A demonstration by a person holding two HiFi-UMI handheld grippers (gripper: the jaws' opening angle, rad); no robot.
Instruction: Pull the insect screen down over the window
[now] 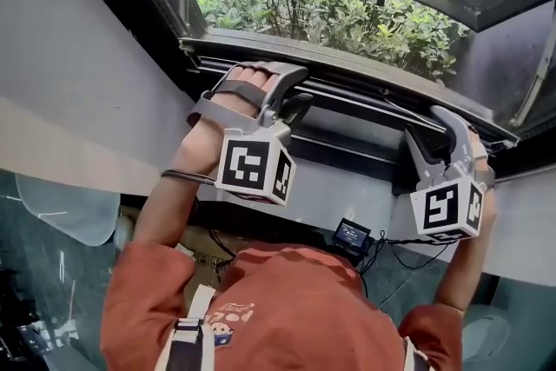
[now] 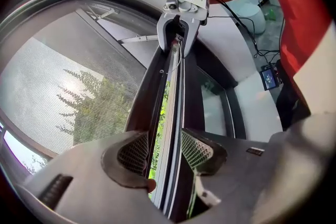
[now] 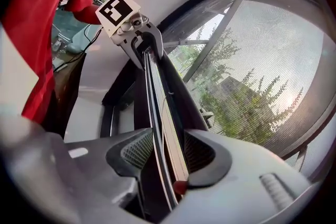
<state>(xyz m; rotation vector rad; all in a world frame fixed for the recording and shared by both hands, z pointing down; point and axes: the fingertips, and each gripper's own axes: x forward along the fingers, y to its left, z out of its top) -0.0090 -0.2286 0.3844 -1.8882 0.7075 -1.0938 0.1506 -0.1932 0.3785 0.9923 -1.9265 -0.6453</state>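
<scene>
Two clamping points on one long dark metal pull rail (image 1: 365, 91) at the foot of a grey mesh insect screen (image 2: 68, 92). Towards the rail's left end, the left gripper (image 1: 294, 91), ribbed pads pressed closed against both faces of the rail. Towards the right end, the right gripper (image 1: 434, 135), likewise pinching the rail between its pads. Mesh stretched across most of the window, with green shrubs (image 1: 330, 4) outside. Sits low, close to the dark lower window frame (image 1: 347, 148), with a thin bright sliver of unscreened green beside the rail in the left gripper view. Looks nearly done.

Risks from here: pulling harder on one side, likely skewing the rail and jamming it in its side tracks; pads slipping off the slim rail, possibly letting a sprung screen run back up.
</scene>
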